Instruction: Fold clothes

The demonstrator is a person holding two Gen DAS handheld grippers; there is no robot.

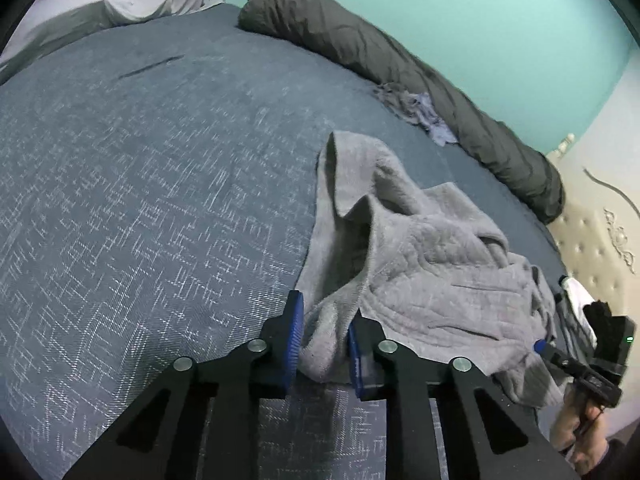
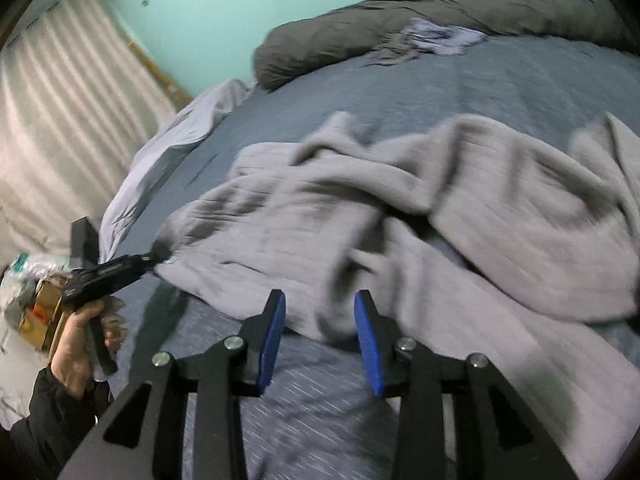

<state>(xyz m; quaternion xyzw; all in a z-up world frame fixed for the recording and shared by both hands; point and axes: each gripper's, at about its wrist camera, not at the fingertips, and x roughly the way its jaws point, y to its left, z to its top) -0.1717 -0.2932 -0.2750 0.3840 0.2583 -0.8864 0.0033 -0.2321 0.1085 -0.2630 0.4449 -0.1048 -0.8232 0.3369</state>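
Observation:
A crumpled grey sweatshirt-like garment lies on the blue bedspread. My left gripper is shut on a bunched edge of it, with the cloth squeezed between the blue pads. In the right wrist view the same garment spreads across the bed, blurred. My right gripper stands open at its near hem, and cloth lies just between the fingertips. The left gripper shows at the left, held by a hand, pinching a garment corner. The right gripper touches the garment's right edge.
A dark grey rolled duvet runs along the teal wall. A small lilac garment lies crumpled beside it. A pale sheet is at the far left. A tufted headboard is on the right; curtain and floor clutter are on the left.

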